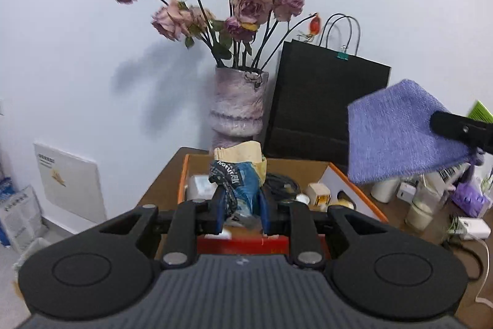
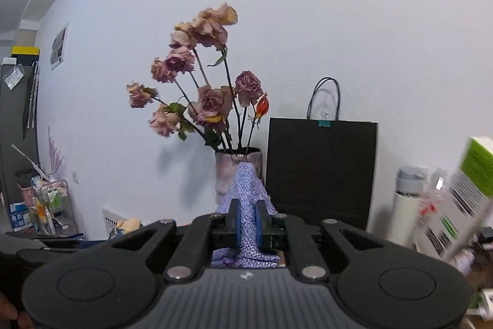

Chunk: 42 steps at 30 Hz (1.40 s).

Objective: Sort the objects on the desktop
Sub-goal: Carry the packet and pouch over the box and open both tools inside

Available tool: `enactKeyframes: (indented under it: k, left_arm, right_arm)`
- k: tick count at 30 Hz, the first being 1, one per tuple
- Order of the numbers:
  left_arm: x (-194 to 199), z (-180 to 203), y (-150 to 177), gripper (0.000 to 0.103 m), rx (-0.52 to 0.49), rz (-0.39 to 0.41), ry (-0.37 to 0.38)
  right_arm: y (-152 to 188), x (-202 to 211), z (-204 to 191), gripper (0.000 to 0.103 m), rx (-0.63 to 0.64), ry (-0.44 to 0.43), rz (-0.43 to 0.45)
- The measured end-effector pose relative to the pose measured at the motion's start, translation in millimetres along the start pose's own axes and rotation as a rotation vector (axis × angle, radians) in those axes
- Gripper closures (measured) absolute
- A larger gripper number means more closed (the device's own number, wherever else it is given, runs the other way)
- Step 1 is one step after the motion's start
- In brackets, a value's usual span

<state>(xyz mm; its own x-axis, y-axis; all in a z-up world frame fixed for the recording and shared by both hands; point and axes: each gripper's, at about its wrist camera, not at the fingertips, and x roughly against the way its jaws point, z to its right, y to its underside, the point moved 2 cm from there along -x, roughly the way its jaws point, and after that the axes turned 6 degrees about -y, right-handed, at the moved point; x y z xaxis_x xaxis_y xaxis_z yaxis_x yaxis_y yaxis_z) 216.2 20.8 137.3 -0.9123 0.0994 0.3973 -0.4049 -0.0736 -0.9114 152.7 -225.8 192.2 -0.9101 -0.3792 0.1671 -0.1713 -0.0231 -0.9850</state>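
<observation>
The vase (image 1: pixel 237 107) stands behind the box (image 1: pixel 354 187), paper bag (image 1: pixel 320 100) to its right.

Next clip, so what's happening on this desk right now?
A person is sorting desk clutter with two handheld grippers. The left gripper holds a crumpled blue and tan wrapper above an orange-edged cardboard box of small items. The right gripper is shut on a purple cloth, lifted in front of the vase of dried roses.

A plain white wall (image 2: pixel 308 20) fills the background. Against it stand a vase of dried pink roses (image 1: pixel 237 104) and a black paper bag (image 1: pixel 320 107) on a brown table (image 1: pixel 160 184). A wire cart (image 2: pixel 52 205) stands far left.
</observation>
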Motion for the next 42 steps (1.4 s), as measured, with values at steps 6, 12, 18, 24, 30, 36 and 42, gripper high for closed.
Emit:
enactKeyframes:
  k: [6,12,18,24,30,36,42]
  left_arm:
    - [-87,-5,-9,0.080,0.018,-0.155,0.076]
    - [-140,5,16,0.079,-0.046,-0.290,0.096]
    - [-162,8,33,0.070,-0.082,-0.347,0.087]
    - [-166,7,21,0.049,-0.066,-0.351,0.093]
    - [-155,1,0,0.018,-0.002,-0.349,0.037]
    - [-133,1,-16,0.000,0.022,-0.308,-0.093]
    - [-104,-4,-15,0.000,0.030,-0.312,-0.172]
  right_arm:
    - [1,-103,22,0.095,-0.030,-0.068,-0.121]
    - [46,-207,32,0.095,0.057,-0.069,-0.362]
    - [95,-254,45,0.093,0.150,-0.016,-0.561]
    - [119,-273,52,0.048,0.256,0.027,-0.693]
    - [93,-270,76,0.022,0.090,0.040,-0.680]
    - [63,-247,99,0.011,-0.156,0.032,-0.708]
    - [52,-207,87,0.011,-0.170,0.093,-0.699]
